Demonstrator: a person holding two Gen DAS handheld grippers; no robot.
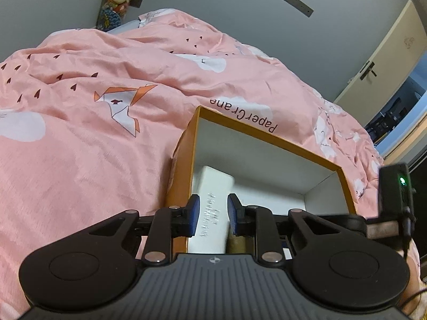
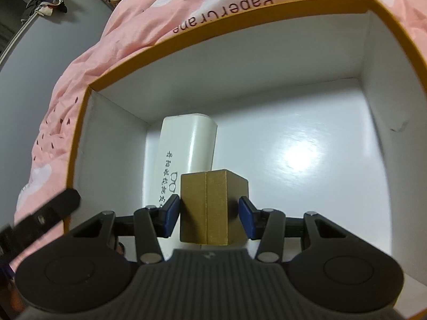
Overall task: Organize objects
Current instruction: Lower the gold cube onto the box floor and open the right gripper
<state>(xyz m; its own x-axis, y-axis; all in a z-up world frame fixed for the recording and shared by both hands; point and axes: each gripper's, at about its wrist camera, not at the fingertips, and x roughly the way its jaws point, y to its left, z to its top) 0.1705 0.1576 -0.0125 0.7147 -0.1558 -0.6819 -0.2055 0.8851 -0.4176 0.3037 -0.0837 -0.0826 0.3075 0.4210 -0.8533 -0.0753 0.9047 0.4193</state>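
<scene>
Hanging over the open orange box (image 2: 80, 122), the right hand-held gripper (image 2: 209, 214) is clamped on a small gold-brown box (image 2: 210, 208), its blue pads (image 2: 170, 214) pressing the two opposite sides so that the little carton sits squarely between them, above the white floor of the big box and just beside a white case (image 2: 186, 146). The gold-brown box is a plain upright block with a matte, slightly metallic finish and a straight seam running down its near face. The white case lies flat on the floor of the orange box, along its left wall, glossy, long and round-cornered, with a line of dark printed characters down its length. From the other side, the left hand-held gripper (image 1: 212, 214) hovers above that same white case (image 1: 213, 202); its blue pads (image 1: 194, 213) stand a little way apart with the case showing in the gap below, and they do not appear to press on it, so this one is released and carries nothing. The orange box (image 1: 184, 160) has white inner walls and rests on a bed covered by a pink duvet (image 1: 93, 133) printed with clouds, small dark hearts, an origami crane and the words "PaperCrane". Part of the left tool shows as a black blur at the lower left of the right-hand view.
</scene>
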